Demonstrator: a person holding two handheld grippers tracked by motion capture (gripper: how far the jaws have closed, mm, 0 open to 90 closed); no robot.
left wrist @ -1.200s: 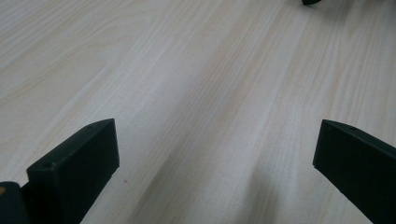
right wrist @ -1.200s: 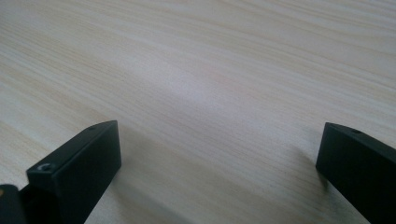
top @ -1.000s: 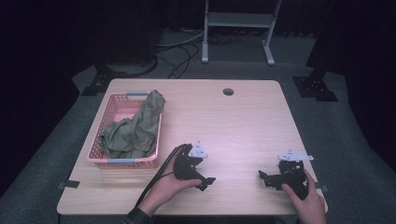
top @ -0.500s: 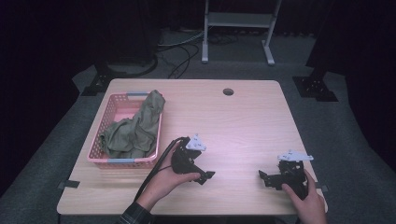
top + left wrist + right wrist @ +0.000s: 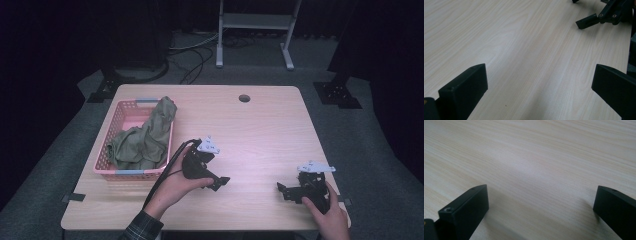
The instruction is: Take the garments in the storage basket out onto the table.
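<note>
Left gripper (image 5: 214, 181) near pink plastic basket (image 5: 116, 131), jaws wide apart, holding nothing. Right gripper (image 5: 285, 189) at worktop's (image 5: 260, 130) near right corner, jaws wide, empty. Crumpled green cloth (image 5: 142, 140) lies in basket.

A pale wood worktop (image 5: 260, 125) (with a round cable hole (image 5: 244, 98) near its far edge) stands on grey carpet (image 5: 345, 135); beyond, a metal stand (image 5: 255, 22) and dark surroundings.

left gripper (image 5: 220, 182) gaping, right gripper (image 5: 284, 189) gaping

Matt pale wood table (image 5: 260, 130); olive cloth (image 5: 142, 140)
</note>
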